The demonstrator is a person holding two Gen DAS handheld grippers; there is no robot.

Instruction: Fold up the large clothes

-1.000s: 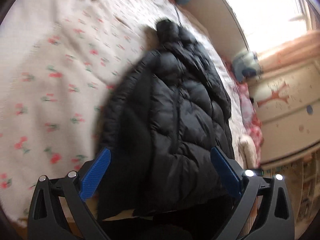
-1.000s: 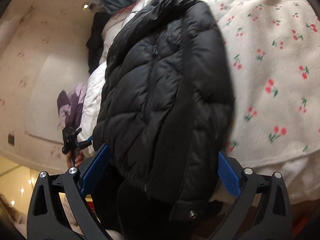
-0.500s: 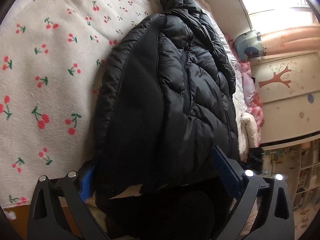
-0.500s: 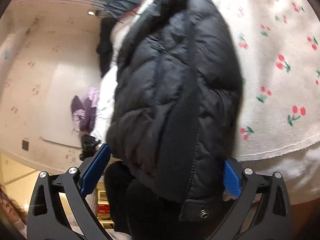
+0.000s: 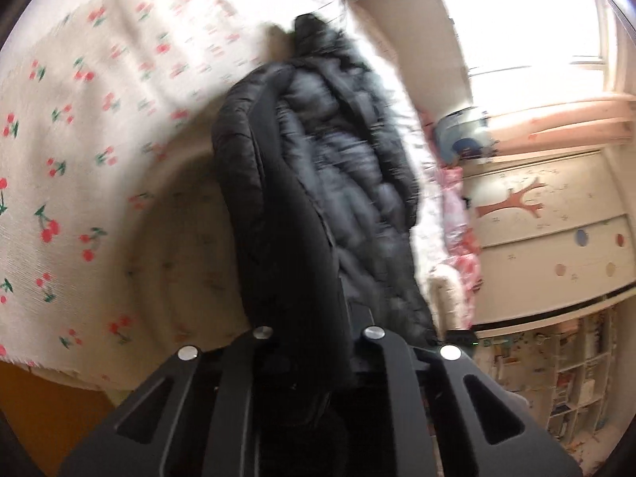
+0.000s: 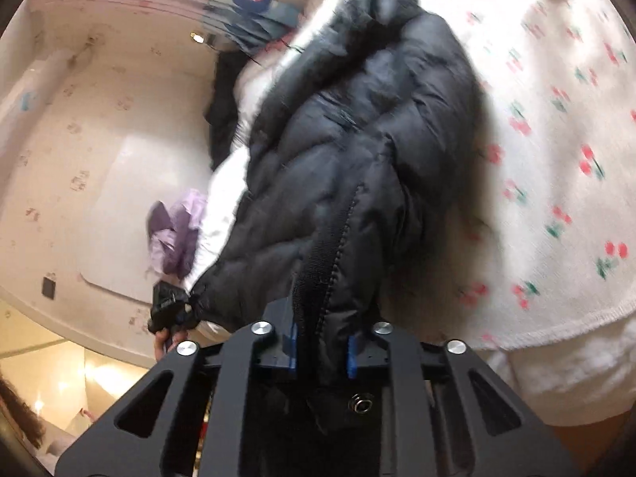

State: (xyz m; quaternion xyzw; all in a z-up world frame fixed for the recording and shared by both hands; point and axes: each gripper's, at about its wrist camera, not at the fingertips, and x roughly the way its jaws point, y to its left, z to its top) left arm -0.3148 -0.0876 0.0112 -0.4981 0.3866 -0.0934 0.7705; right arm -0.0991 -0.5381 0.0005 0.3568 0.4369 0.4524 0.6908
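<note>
Jacket point(image 5: 318, 183), black and quilted, lies lengthwise along the cherry-print bedspread point(image 5: 79, 183), its hood end far away at 12 o'clock and its hem end here at 6 o'clock, where I have it in both tongs. My left tongs point(image 5: 314, 342) are clenched on the hem, the fabric bunched so thickly that it hides the pads. My right tongs point(image 6: 322, 351) are clamped on the front edge by the zipper point(image 6: 338, 238), blue pads pressing either side, with a metal snap point(image 6: 359, 404) hanging just under them.

To do this step well, I judge that I should lift both corners together and level, keeping the hem taut between the tongs so the padded bulk does not sag in the middle, then carry it toward the hood at 12 o'clock and lay it down squarely. The shell looks slippery and puffy, so a firm bite and a slow arc seem wise; a jerk could pull the edge free.

From the left tongs the jacket stretches away from 6 to 12 o'clock, bedspread at 9 o'clock, a painted cabinet point(image 5: 556, 238) at 3 o'clock. From the right tongs it runs up toward 12 o'clock, with my left hand and its tongs near 8 o'clock at the jacket's other corner.
</note>
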